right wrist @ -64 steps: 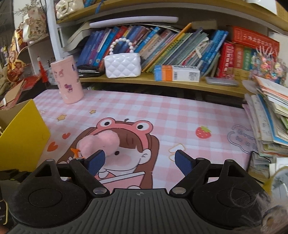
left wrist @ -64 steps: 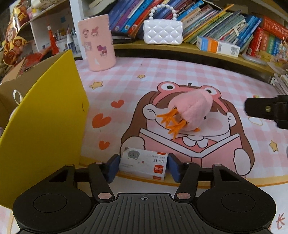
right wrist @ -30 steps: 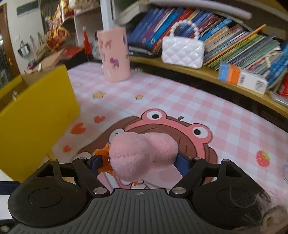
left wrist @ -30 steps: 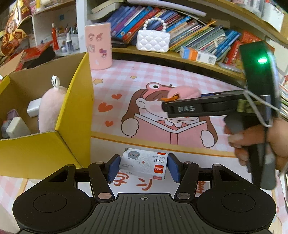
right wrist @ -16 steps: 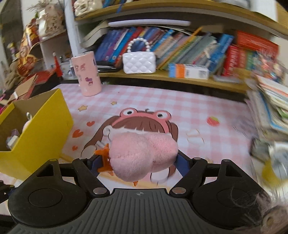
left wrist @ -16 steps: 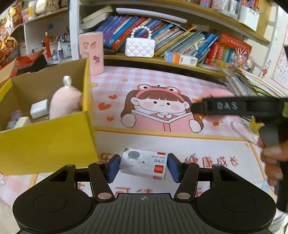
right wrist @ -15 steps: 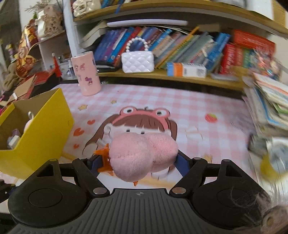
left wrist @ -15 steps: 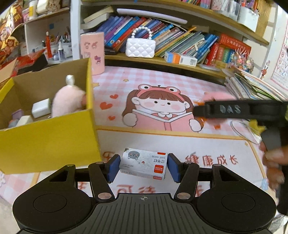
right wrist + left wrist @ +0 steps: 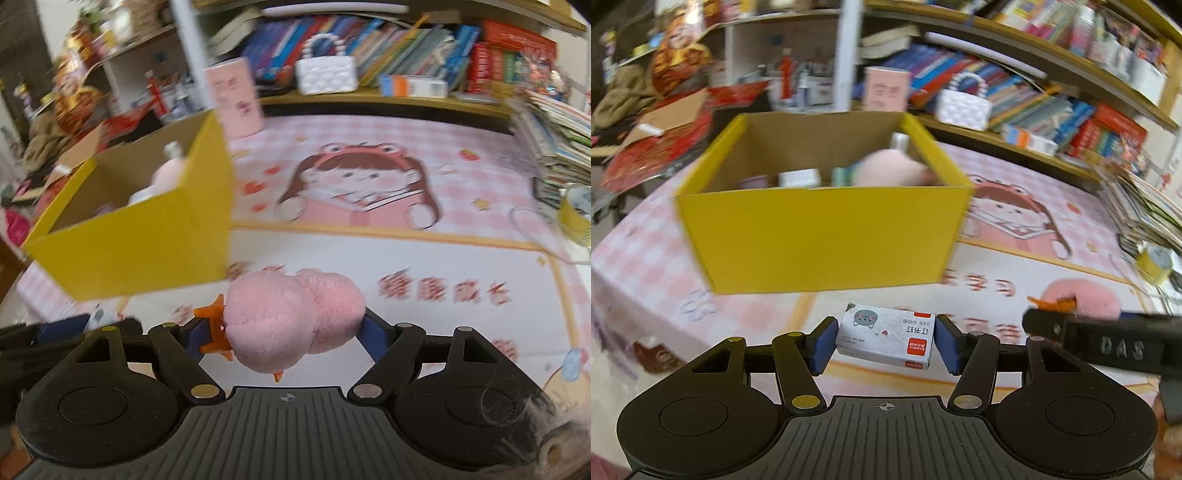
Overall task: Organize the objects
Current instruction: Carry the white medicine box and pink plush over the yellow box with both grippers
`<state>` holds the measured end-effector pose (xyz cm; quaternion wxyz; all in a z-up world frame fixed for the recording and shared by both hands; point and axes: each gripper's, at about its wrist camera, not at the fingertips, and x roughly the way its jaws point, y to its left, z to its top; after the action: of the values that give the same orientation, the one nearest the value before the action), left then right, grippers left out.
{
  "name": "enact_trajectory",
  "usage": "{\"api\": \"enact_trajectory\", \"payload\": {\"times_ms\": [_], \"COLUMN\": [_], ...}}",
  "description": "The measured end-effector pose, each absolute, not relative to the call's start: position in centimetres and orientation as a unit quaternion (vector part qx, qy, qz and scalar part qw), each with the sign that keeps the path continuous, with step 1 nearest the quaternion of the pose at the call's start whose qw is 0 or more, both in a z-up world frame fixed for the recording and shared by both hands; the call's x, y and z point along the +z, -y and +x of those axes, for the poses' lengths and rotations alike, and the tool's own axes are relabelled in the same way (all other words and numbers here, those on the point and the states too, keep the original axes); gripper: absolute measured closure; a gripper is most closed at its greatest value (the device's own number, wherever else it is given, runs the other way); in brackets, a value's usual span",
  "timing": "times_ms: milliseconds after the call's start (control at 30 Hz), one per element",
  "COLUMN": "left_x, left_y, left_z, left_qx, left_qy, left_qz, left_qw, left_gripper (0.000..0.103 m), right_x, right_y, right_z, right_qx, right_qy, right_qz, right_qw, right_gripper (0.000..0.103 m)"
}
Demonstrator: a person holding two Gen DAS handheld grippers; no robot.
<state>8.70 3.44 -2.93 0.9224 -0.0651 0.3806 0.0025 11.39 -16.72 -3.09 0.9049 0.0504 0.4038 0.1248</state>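
The yellow box (image 9: 820, 236) sits far left on the tabletop (image 9: 1015, 266); only the left wrist view shows its inside holding a pink plush (image 9: 890, 171) and small items; the left gripper (image 9: 884, 341) has its fingers clamped on a staple box (image 9: 886, 339); to the right, the right gripper (image 9: 284, 330) grasps a pink toy (image 9: 291, 317), held near the yellow box's right corner.

Bright, even light; motion-blurred background, fisheye-bent edges.
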Motion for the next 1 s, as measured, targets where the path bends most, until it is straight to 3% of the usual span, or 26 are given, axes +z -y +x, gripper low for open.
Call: {"api": "enact_trajectory", "payload": {"times_ms": [567, 1000], "left_x": [-1.1, 2.0], "left_y": [-12.2, -14.6], "left_z": [3.8, 5.0], "left_qx": [0.054, 0.045], "left_qy": [-0.331, -0.271], "left_qz": [-0.075, -0.088], "left_qw": [0.939, 0.958], "left_gripper": [0.047, 0.047], "right_x": [-1.8, 1.7], "right_y": [7.5, 5.8], "right_z": [6.7, 8.1], "right_qx": [0.175, 0.16], "right_qy": [-0.377, -0.32], "right_qz": [0.029, 0.001], "right_qw": [0.909, 0.934], "right_gripper": [0.025, 0.025]}}
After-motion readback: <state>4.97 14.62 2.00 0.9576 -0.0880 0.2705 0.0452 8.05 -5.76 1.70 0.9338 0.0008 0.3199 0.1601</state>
